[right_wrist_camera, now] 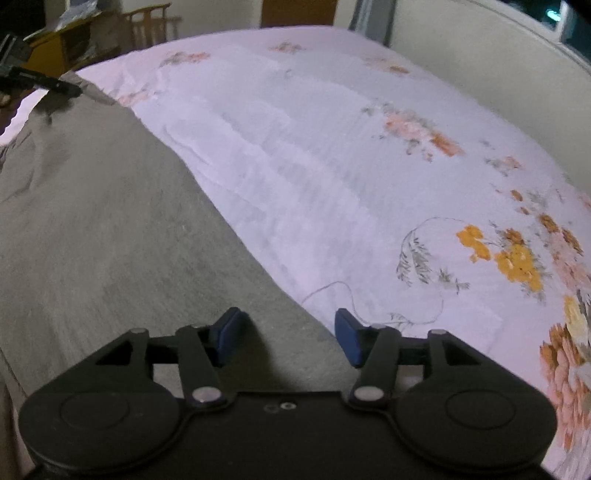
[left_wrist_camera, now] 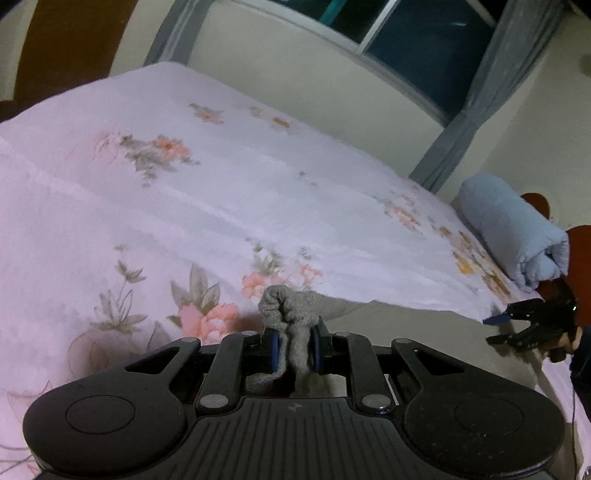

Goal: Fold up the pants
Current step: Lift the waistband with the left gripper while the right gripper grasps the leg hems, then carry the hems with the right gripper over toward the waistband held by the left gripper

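Grey pants (right_wrist_camera: pixel 110 206) lie spread on the bed, filling the left half of the right wrist view. My left gripper (left_wrist_camera: pixel 295 349) is shut on a bunched edge of the grey pants (left_wrist_camera: pixel 286 306), which bulges out above the blue pads. My right gripper (right_wrist_camera: pixel 286 334) is open, with its blue pads just above the near edge of the pants, holding nothing. It also shows in the left wrist view (left_wrist_camera: pixel 496 328) at the far right, open. The left gripper shows in the right wrist view (right_wrist_camera: pixel 44 83) at the far end of the pants.
The bed carries a pale pink floral sheet (left_wrist_camera: pixel 184 192). A rolled light blue blanket (left_wrist_camera: pixel 517 236) lies at the bed's right end by red furniture. A wall and window (left_wrist_camera: pixel 424 40) stand behind the bed. Wooden chairs (right_wrist_camera: pixel 147 26) stand beyond the far corner.
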Action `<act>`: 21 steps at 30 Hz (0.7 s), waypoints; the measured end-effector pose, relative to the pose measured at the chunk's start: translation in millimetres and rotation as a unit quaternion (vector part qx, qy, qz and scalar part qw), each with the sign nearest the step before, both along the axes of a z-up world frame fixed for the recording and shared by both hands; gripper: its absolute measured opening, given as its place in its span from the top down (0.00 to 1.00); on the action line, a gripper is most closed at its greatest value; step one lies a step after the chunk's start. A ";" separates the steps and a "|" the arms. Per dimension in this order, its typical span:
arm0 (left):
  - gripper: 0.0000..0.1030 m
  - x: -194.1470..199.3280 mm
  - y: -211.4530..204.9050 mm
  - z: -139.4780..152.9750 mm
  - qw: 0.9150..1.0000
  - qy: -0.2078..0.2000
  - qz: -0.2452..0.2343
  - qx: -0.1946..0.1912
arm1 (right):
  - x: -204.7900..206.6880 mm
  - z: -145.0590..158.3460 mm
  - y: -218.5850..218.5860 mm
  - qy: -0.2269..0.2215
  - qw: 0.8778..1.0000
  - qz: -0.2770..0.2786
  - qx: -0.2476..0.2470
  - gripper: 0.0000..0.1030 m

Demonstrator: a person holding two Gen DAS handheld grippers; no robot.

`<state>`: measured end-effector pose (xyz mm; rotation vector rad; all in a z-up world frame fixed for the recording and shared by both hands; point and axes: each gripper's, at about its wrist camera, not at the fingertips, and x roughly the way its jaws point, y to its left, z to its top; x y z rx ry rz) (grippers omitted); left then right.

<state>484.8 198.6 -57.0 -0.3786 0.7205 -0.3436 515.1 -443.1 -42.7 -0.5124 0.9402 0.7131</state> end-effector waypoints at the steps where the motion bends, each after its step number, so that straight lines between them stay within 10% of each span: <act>1: 0.84 -0.4 -0.1 1.1 1.000 0.001 0.000 0.000 | 2.9 1.4 0.1 0.017 1.000 -0.003 0.001 0.80; 3: 0.84 -1.5 -0.2 5.8 1.000 -0.005 -0.008 -0.005 | 0.9 6.3 0.0 0.014 1.000 -0.003 -0.010 0.98; 10: 0.83 -21.8 13.9 28.8 0.997 -0.049 -0.039 -0.045 | -55.5 57.1 -6.8 -0.057 0.998 0.002 0.017 1.00; 21: 0.83 -128.4 41.9 57.2 0.981 -0.107 -0.108 -0.121 | -253.8 135.8 14.5 -0.109 0.993 0.038 0.001 1.00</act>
